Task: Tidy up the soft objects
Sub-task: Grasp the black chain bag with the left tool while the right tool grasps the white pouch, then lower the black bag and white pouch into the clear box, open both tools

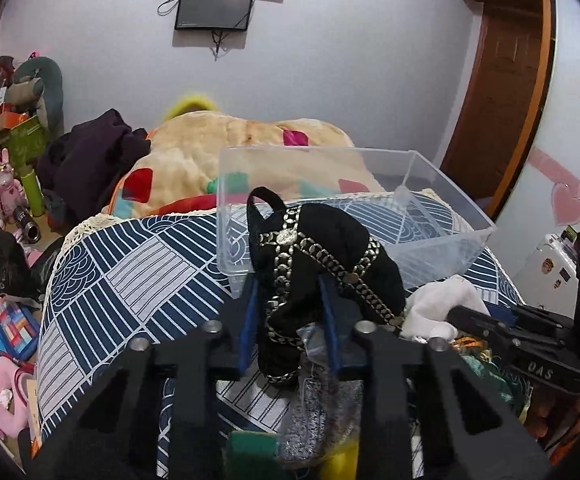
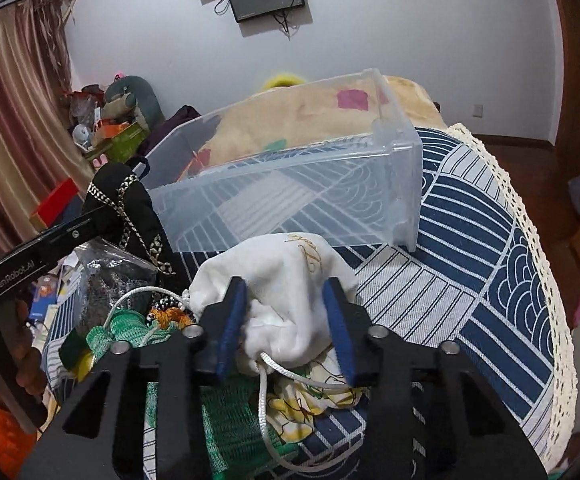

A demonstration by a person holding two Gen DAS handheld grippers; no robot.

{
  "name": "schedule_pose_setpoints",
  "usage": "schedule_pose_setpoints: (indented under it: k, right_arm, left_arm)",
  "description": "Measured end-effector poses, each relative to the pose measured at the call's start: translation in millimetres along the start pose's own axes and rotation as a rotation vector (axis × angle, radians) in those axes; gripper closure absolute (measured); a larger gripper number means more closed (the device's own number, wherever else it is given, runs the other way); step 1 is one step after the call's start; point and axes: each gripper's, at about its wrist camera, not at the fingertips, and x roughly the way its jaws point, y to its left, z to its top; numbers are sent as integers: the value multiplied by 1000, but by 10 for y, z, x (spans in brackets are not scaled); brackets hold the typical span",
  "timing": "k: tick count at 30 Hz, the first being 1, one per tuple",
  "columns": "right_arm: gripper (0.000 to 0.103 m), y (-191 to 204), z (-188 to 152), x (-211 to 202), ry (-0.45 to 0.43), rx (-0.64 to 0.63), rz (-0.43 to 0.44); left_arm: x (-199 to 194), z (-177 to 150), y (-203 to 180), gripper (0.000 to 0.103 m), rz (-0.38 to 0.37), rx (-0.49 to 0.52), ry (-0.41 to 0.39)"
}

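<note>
My left gripper [image 1: 290,300] is shut on a black pouch with gold chain trim [image 1: 322,248] and holds it up just in front of a clear plastic bin [image 1: 442,204] on the bed. The pouch also shows in the right wrist view [image 2: 129,200]. My right gripper [image 2: 285,320] has its blue pads on both sides of a white drawstring bag [image 2: 285,276]; the pads touch the cloth but the jaws stand wide. The bin [image 2: 406,168] lies just beyond the bag.
A pile of soft items lies under the grippers: green mesh [image 2: 129,328], a grey glittery bag [image 1: 314,412], a floral cloth [image 2: 310,400]. The blue-and-white bedspread [image 2: 470,264] has a lace edge at right. A beige blanket [image 1: 217,140] lies behind the bin.
</note>
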Motion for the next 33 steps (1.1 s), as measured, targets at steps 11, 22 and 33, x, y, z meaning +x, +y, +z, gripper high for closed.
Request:
schedule_pose_setpoints:
  k: [11,22,33]
  right_arm:
    - [86,44,96,-313,-108,-24,34]
    - [86,127,471,-674,-291,-51,25]
    - [86,198,952,-432,-347,-76,-51]
  left_arm:
    - [-403,99,-108,87,-20,38,-85]
    - [-679,517,-103,87,-32,27,-233]
    - [-301,820,-81,87,-21,38,-206]
